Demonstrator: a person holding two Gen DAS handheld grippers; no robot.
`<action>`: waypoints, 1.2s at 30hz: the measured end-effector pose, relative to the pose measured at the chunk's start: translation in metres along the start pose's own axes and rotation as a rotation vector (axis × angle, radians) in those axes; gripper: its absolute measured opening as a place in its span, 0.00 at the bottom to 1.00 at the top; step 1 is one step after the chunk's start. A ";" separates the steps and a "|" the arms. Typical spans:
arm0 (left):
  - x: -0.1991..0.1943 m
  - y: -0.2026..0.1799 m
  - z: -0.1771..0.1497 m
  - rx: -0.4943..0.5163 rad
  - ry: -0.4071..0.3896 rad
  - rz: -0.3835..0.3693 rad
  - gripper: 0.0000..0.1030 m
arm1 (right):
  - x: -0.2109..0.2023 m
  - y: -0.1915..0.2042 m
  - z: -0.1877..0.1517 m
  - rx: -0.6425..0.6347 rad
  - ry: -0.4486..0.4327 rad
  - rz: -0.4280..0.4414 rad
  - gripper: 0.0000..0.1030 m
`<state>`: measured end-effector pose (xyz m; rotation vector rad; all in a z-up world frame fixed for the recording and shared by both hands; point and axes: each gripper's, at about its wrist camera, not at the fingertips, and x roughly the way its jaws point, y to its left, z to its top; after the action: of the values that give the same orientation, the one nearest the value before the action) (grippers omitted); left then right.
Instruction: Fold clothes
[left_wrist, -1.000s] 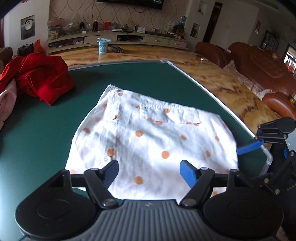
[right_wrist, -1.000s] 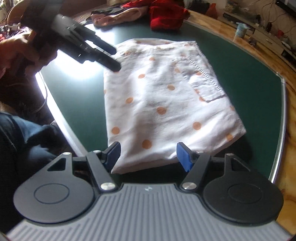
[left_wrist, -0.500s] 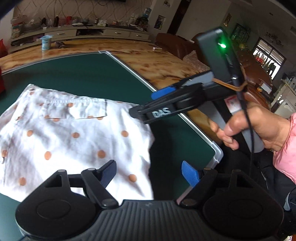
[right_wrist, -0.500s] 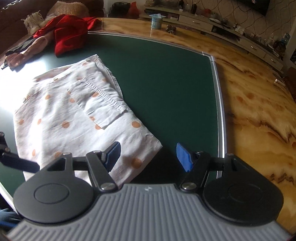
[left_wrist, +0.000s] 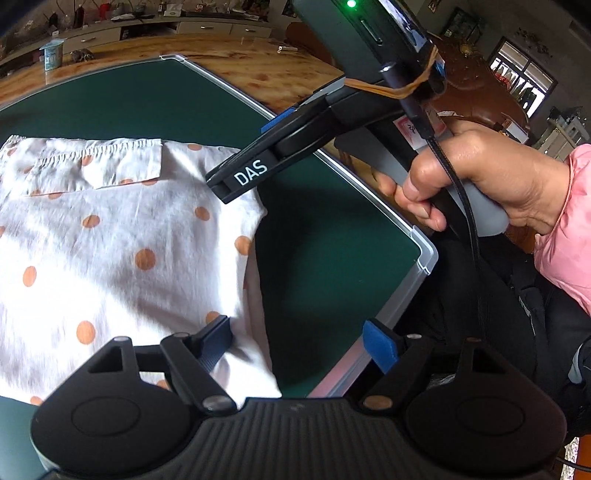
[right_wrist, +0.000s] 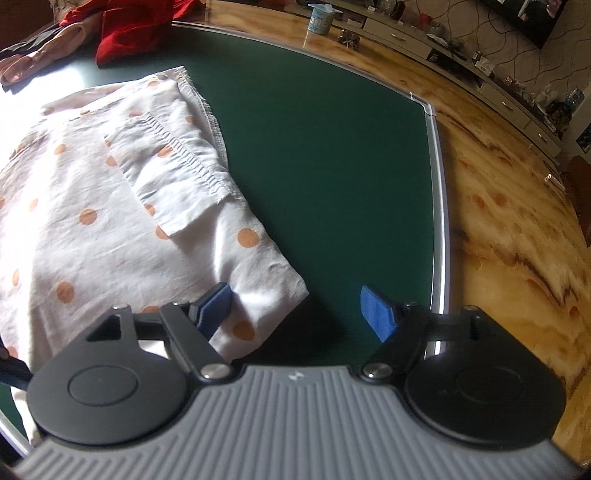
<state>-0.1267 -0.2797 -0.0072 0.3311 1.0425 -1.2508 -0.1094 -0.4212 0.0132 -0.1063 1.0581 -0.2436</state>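
Note:
A folded white garment with orange dots (left_wrist: 122, 236) lies flat on the green mat (left_wrist: 332, 236), a pocket flap on its top layer. My left gripper (left_wrist: 299, 339) is open at the garment's near right corner, its left finger (left_wrist: 218, 336) over the cloth and its right finger over bare mat. My right gripper (right_wrist: 295, 310) is also open, straddling the garment (right_wrist: 110, 221) at its far right corner. In the left wrist view the right gripper (left_wrist: 225, 184) hovers just above the cloth's right edge, held by a hand (left_wrist: 461, 184) in a pink sleeve.
The mat's metal rim (right_wrist: 437, 221) runs along a glossy wooden tabletop (right_wrist: 517, 221). Red clothing (right_wrist: 140, 26) and a pink garment (right_wrist: 44, 48) lie at the mat's far end. A small cup (right_wrist: 321, 16) stands on the wood beyond.
Both grippers have swung from the garment's middle to its right edge and come lower and closer. The right gripper has entered the left wrist view. Both stay open.

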 end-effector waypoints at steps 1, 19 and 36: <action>0.000 -0.001 -0.002 0.005 -0.002 0.001 0.81 | 0.001 -0.002 0.000 0.009 0.000 0.004 0.83; -0.015 -0.004 -0.021 -0.021 0.021 -0.135 0.82 | 0.007 -0.018 0.001 0.060 0.004 -0.135 0.86; -0.120 0.145 -0.032 -0.139 -0.093 0.245 0.83 | -0.075 0.051 -0.023 0.262 -0.145 0.197 0.86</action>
<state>-0.0069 -0.1342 0.0243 0.2815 0.9722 -0.9599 -0.1565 -0.3526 0.0551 0.2126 0.8773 -0.1914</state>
